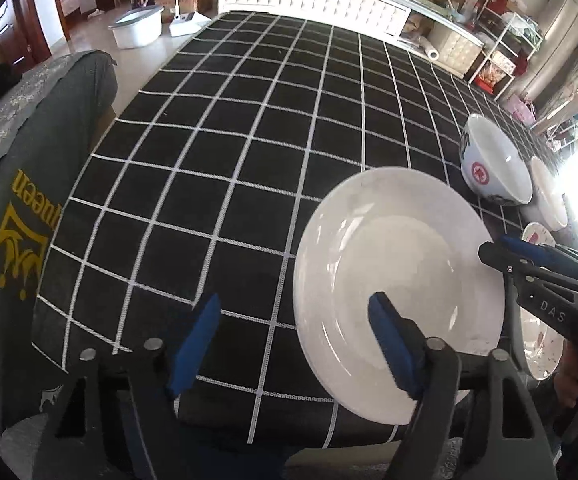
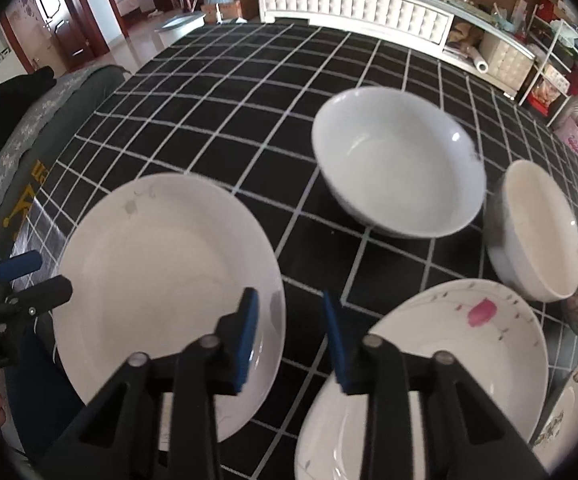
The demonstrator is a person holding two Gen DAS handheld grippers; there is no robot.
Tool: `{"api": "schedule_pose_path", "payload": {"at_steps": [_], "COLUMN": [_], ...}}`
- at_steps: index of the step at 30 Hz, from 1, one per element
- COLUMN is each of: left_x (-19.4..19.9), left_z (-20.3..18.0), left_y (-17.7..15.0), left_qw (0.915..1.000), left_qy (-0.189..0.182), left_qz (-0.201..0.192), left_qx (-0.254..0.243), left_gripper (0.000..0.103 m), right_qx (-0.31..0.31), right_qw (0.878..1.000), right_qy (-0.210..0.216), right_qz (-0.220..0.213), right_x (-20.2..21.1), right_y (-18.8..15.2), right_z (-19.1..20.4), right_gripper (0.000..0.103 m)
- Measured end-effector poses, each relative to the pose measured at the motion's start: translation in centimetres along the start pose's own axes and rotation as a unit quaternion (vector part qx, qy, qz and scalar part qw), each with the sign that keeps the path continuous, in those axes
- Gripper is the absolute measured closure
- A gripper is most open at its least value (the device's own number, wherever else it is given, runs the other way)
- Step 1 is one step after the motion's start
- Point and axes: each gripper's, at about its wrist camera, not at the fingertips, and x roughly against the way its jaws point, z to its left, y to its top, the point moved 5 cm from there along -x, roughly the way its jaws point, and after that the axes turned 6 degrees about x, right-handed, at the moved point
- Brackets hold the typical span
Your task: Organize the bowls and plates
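The left gripper (image 1: 293, 340) angles steeply down at the near edge of the black checked tablecloth (image 1: 217, 184), jaws apart with nothing pressed between them, its right pad over the near rim of the plain white plate (image 1: 393, 264), and wide bare cloth lies to the left and beyond. The right gripper (image 2: 289, 340) tilts down likewise, jaws open and empty over the dark gap between that plate and the flowered plate (image 2: 449, 356). Farther right, the wide white bowl (image 2: 401, 164) and a smaller bowl (image 2: 537, 236) crowd the cloth's right edge.
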Motion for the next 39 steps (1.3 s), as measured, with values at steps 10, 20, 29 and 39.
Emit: {"api": "schedule_pose_path", "payload": {"at_steps": [10,20,29,39], "left_x": [-1.9,-2.0,-0.9,-1.8], "left_z": [0.4,-0.2,-0.6,0.5], "left_y": [-1.1,-0.9,0.8,0.8], "left_qw": [0.9991,0.9990,0.9998,0.9996], "left_qy": [-0.019,-0.015,-0.006,-0.004], "left_qz": [0.036,0.041,0.020,0.027], "left_qx": [0.004,0.006,-0.003,0.011], "left_gripper": [0.080,0.087,0.087,0.087], "right_qx": [-0.032,-0.065,-0.065,-0.070], "right_qw": [0.999,0.997,0.997,0.997], "right_qy": [0.025,0.035,0.030,0.034], "right_qz": [0.007,0.005,-0.007,0.004], "right_x": [-0.6,-0.7,-0.4,-1.4], "right_y": [-0.5,-0.5,1.1,0.7], "right_z": [0.3,0.3,0.7,1.0], "right_gripper": [0.081,0.085,0.085,0.085]}}
